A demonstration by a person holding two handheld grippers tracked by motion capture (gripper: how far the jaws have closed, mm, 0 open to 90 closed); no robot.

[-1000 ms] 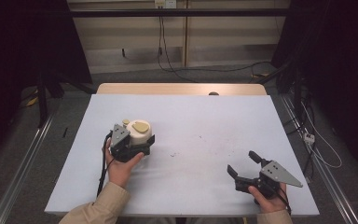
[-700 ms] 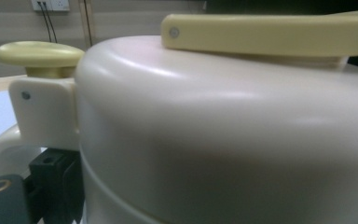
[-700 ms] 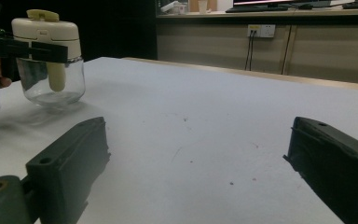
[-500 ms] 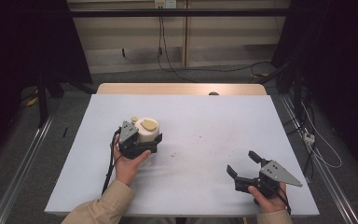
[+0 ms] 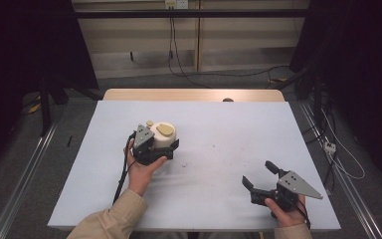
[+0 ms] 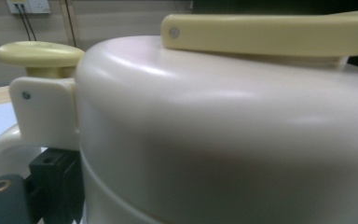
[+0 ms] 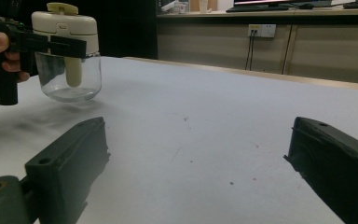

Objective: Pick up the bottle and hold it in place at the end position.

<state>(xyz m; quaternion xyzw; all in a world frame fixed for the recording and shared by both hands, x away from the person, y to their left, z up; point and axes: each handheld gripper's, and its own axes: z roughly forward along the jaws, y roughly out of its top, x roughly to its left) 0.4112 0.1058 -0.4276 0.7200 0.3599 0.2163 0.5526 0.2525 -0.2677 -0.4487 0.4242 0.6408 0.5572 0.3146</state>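
Note:
A container with a cream lid (image 5: pixel 163 134), a yellow lever on top and a clear glass bowl (image 7: pixel 70 79) sits between the jaws of my left gripper (image 5: pixel 161 145). The gripper is shut on the lid's rim. In the right gripper view the container (image 7: pixel 65 51) hangs slightly above the white table, with a shadow beneath it. The cream lid (image 6: pixel 214 130) is very close in the left gripper view. My right gripper (image 5: pixel 258 173) rests near the table's front right. Its jaws are spread wide with nothing between them (image 7: pixel 196 154).
The white table top (image 5: pixel 229 129) has a few small dark specks near its middle. A wooden strip (image 5: pixel 194 94) runs along its far edge. Cables lie on the floor behind and to the right (image 5: pixel 338 154). Metal rails flank the table.
My left gripper has carried the container to the right and a little farther from the person. The right gripper has stayed in place, open.

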